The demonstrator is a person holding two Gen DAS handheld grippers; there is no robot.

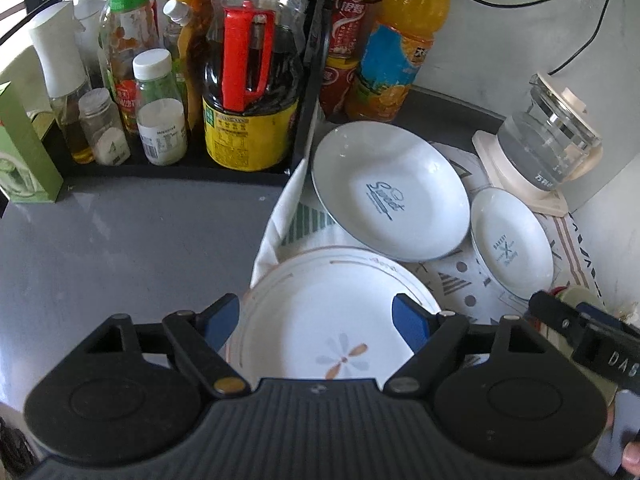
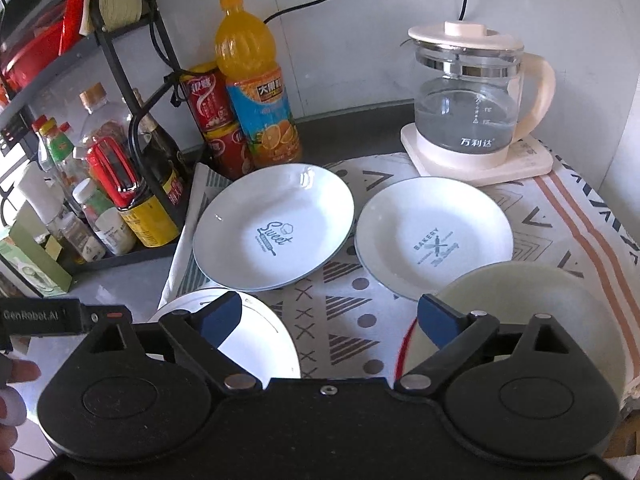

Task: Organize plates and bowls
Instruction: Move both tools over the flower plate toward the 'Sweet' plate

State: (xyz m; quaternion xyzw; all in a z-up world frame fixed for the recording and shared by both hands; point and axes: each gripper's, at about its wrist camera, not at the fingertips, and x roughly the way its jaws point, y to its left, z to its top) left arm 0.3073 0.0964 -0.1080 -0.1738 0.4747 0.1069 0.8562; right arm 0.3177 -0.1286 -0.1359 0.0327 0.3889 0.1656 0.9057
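Observation:
On a patterned cloth (image 2: 340,312) lie a white "Sweet" plate (image 1: 390,190) (image 2: 274,226), a white "Bakery" plate (image 1: 512,244) (image 2: 434,238) and a flower-print plate (image 1: 328,320) (image 2: 264,344). A pale green bowl (image 2: 528,312) with a red rim sits at the near right. My left gripper (image 1: 318,322) is open, its blue pads either side of the flower plate just above it. My right gripper (image 2: 330,322) is open over the cloth, between the flower plate and the bowl. Neither holds anything.
A black rack (image 1: 180,164) crowded with sauce and spice bottles stands left. An orange juice bottle (image 2: 258,84) and red cans (image 2: 212,120) stand behind the plates. A glass kettle (image 2: 472,96) on its base is at the back right, with walls behind. Grey counter (image 1: 120,240) lies left.

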